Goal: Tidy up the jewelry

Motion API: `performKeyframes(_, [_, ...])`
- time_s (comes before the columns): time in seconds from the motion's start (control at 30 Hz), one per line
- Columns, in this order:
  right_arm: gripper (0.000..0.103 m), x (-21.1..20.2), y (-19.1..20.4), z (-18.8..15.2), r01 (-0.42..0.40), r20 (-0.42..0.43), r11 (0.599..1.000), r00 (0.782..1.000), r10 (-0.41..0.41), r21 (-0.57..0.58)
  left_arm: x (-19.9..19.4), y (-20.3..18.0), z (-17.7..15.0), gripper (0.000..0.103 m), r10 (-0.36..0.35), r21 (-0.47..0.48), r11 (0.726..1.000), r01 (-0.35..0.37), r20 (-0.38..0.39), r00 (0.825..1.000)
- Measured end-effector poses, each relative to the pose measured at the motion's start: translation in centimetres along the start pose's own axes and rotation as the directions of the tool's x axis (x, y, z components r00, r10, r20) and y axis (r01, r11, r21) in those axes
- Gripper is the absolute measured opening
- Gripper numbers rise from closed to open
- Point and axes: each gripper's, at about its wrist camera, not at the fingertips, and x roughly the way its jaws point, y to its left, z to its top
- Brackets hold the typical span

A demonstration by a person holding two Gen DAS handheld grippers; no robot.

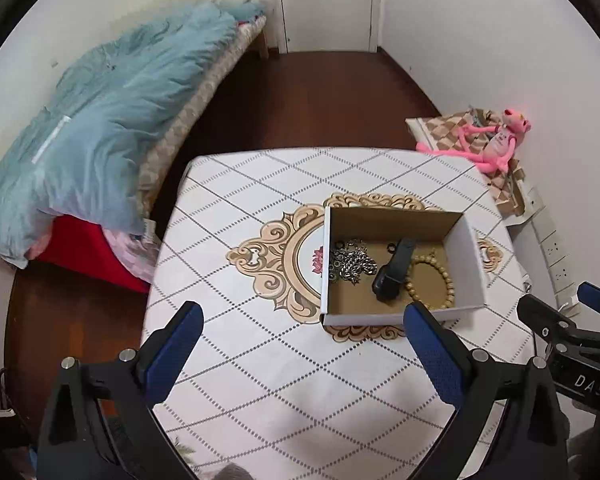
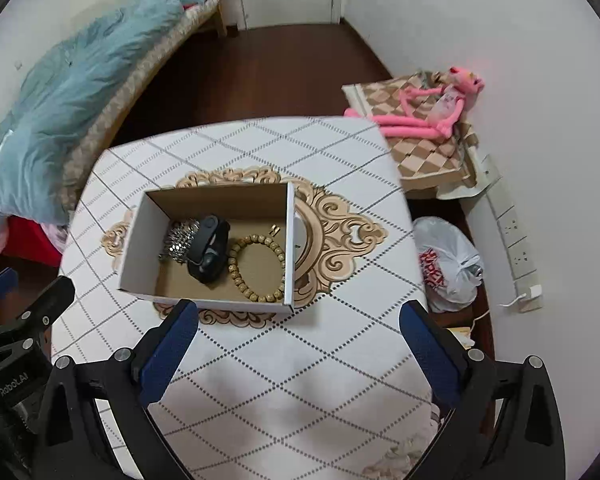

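An open cardboard box sits on the patterned table. In it lie a silver chain, a black wristband, a wooden bead bracelet and small gold earrings. My left gripper is open and empty, held above the table in front of the box. My right gripper is open and empty, also in front of the box. Each gripper shows at the edge of the other's view.
The white diamond-pattern tablecloth covers the table. A bed with a blue duvet is on the left. A pink plush toy lies on checked fabric at the right. A plastic bag and a power strip are on the floor by the right wall.
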Motion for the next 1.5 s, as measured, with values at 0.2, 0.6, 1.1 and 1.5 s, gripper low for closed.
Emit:
performKeyframes(0.2, [0.102,-6.4,-0.1,-1.5,0.003,0.095,1.0,0.996,-0.003,-0.007,-5.6,0.1,-0.9,0.102,-0.013,-0.016,1.0,0.014,0.063,0.998])
performKeyframes(0.6, [0.102,-17.8,0.1,-5.1,0.012,0.25,1.0,0.968,-0.007,-0.02,-14.5,0.6,-3.2,0.102,-0.042,-0.014,0.999,0.045,0.163,0.986])
performKeyframes(1.1, [0.103,-24.5,0.0,-6.8,0.008,0.327,1.0,0.945,-0.003,-0.014,-19.0,1.9,-4.6,0.102,-0.049,-0.04,0.998,0.058,0.197,0.979])
performKeyframes(1.5, [0.103,-22.6,0.1,-4.9,0.024,0.296,1.0,0.955,-0.018,-0.015,-16.9,0.8,-2.6,0.102,-0.041,-0.052,0.997,0.049,0.137,0.99])
